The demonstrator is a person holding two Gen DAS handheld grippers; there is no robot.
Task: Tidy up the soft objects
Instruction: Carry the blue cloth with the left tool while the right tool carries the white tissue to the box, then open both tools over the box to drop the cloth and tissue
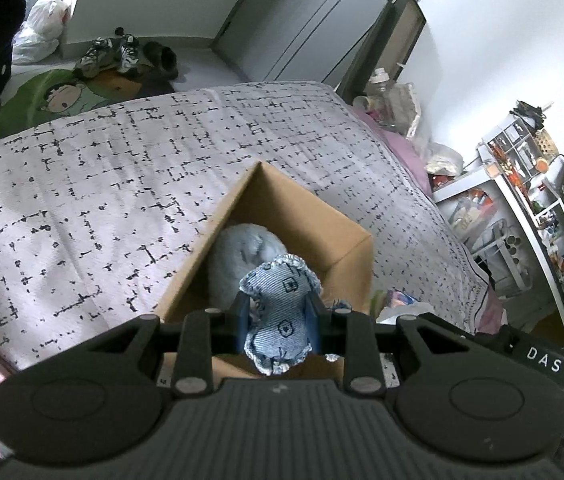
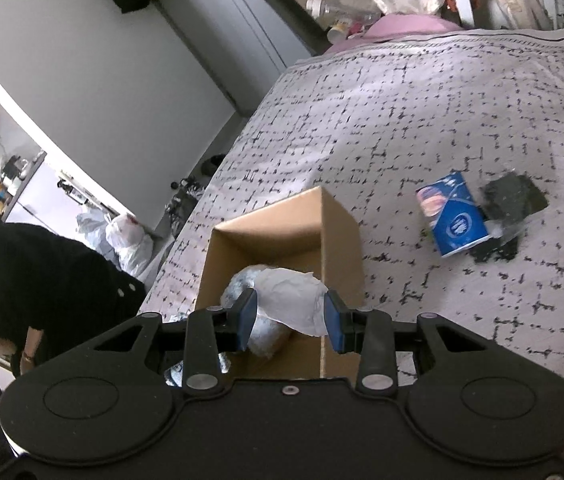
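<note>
An open cardboard box stands on the bed, also in the right wrist view. A fluffy pale blue soft toy lies inside it. My left gripper is shut on a small blue denim pouch and holds it over the box's near edge. My right gripper is shut on a crumpled white soft bundle just above the box opening, with the fluffy toy beneath it.
The bed has a white cover with black marks. A blue packet and a dark pouch lie on it right of the box. A person in black stands at the left. Shelves stand beside the bed.
</note>
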